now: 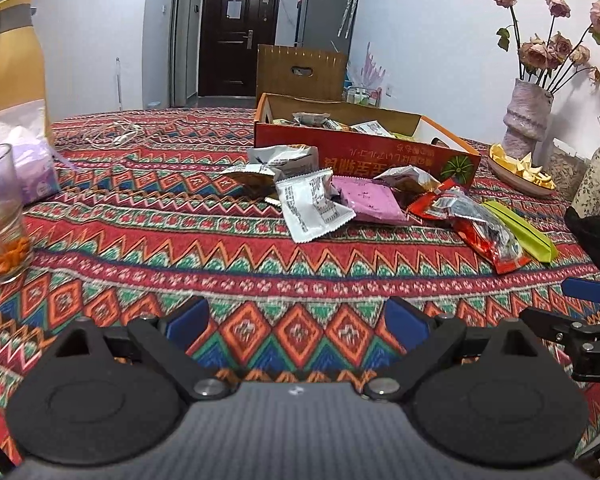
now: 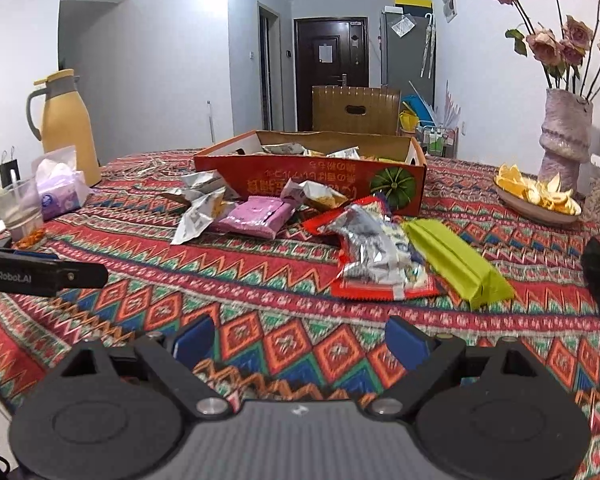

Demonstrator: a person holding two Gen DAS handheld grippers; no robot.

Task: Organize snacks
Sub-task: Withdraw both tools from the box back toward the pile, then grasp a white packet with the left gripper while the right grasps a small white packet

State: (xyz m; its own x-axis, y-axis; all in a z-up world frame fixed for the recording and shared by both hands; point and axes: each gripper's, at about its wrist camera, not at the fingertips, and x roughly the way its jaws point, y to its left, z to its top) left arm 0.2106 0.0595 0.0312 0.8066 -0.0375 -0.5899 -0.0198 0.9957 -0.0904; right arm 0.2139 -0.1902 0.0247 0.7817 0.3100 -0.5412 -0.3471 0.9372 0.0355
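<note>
While both claws hang low over the patterned table [image 1: 148,264], neither grips anything: the left claw [image 1: 296,320] at the bottom of its view has its blue pads spread wide over bare cloth, and the right claw [image 2: 300,340] stands just as wide and empty.

Nearest the right claw, right of centre, lie a red-and-silver packet [image 2: 374,264] and a green packet [image 2: 456,260] touching along one side. Further up sit a pink packet [image 2: 256,216] and a white wrapper [image 1: 312,204], overlapping loosely. Behind them, at mid frame, the orange snack box [image 2: 312,180] already holds some packets.

The likely trouble: crinkly foil may slide away or buckle under closing pads, and a grab at overlapping packets could drag a neighbour along. At the left edge, a glass [image 1: 0,216] holding orange bits stands close enough for a sideways sweep to topple it.
</note>
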